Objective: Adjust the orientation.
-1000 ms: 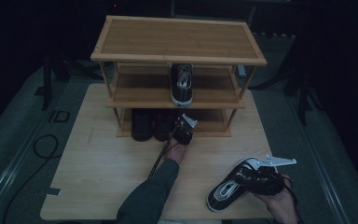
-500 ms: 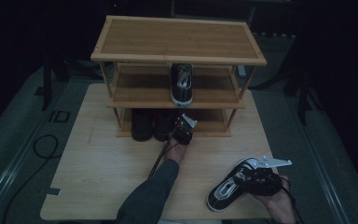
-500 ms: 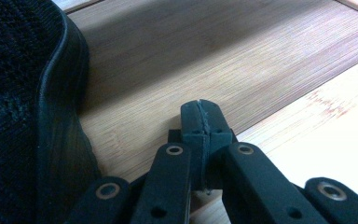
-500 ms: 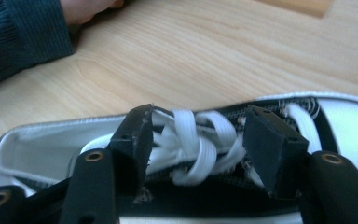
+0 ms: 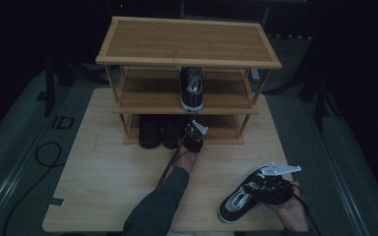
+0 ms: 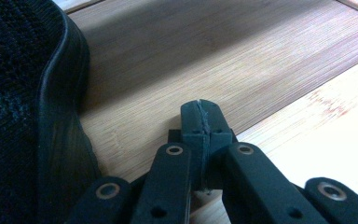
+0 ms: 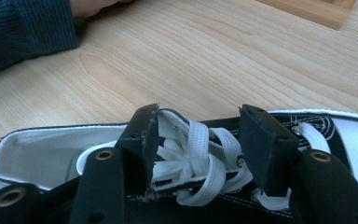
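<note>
The sneaker lay near the tabletop's front right corner. The right gripper, its jaws just closing, straddled the laces and needed a firm bite before lifting. The left gripper, jaws pressed together, rested at the rack's bottom shelf.

Dark ribbed sleeve; black claws, brass-ringed screw holes; grey triangular plate; black cables.

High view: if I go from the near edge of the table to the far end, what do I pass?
Sneaker at the right tongs → left tongs → black shoes on the rack's bottom shelf → sneaker on the middle shelf → rack top.
</note>
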`<state>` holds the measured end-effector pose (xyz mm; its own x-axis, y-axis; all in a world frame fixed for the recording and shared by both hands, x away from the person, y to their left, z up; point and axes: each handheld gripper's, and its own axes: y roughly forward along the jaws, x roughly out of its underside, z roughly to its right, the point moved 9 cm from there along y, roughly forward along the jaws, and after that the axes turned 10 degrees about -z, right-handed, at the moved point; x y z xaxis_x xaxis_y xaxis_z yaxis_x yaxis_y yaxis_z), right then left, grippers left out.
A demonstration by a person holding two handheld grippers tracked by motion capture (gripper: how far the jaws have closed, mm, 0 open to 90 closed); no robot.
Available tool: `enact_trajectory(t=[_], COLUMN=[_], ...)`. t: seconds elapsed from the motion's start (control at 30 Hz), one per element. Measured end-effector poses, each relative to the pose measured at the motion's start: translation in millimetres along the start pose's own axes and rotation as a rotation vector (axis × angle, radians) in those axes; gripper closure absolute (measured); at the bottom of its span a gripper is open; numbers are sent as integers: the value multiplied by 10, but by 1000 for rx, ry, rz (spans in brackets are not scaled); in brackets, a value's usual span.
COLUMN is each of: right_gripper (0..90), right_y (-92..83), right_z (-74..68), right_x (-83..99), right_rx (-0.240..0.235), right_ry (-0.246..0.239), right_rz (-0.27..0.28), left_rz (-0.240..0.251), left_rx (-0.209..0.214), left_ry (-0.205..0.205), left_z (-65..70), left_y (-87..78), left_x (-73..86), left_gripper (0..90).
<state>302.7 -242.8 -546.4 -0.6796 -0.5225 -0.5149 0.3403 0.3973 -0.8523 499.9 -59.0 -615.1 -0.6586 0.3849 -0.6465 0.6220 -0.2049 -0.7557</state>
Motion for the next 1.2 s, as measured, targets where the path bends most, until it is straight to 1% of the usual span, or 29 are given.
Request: enact_trajectory(t=[0.13,0.27,0.33,0.4,0.43,0.53,0.63,0.77,0.83,0.93,1.03,1.2], right_gripper=[510,534,582,658,694,755,761,798,823,842,864,867], right_y=[11,27,50,69,73,69,60,62,62,69,80,91], right_z=[-2,-6,-11,-20,-25,-39,-44,-58,-59,-52,-57,-55], right_x=[-7,-24,-36,-40,-41,-28,-21,-40,-59,-96,-149,-223], right_rx=[-8,-31,-53,-79,-86,-101,-110,-96,-106,-130,-142,-133], right_ry=[-17,-43,-49,-56,-64,-84,-83,-98,-105,-104,-102,-105], right_rz=[1,0,-5,-15,-17,-23,-17,-9,-2,17,32,36], left_rz=[0,0,-1,-1,1,1,1,2,1,-1,1,1], left_rx=[0,0,0,1,2,2,2,1,1,1,1,2], left_ry=[0,0,0,0,-3,-3,-2,-2,-2,0,-2,-3], left_z=[0,0,-2,-2,-1,-1,-1,0,-1,-2,-1,-1], left_y=[0,0,0,0,1,1,1,1,1,0,1,1], left_x=[0,0,1,1,-1,-1,-1,-2,-1,1,-1,-2], left_gripper=[900,900,900,900,900,900,900,900,900,900,900,900])
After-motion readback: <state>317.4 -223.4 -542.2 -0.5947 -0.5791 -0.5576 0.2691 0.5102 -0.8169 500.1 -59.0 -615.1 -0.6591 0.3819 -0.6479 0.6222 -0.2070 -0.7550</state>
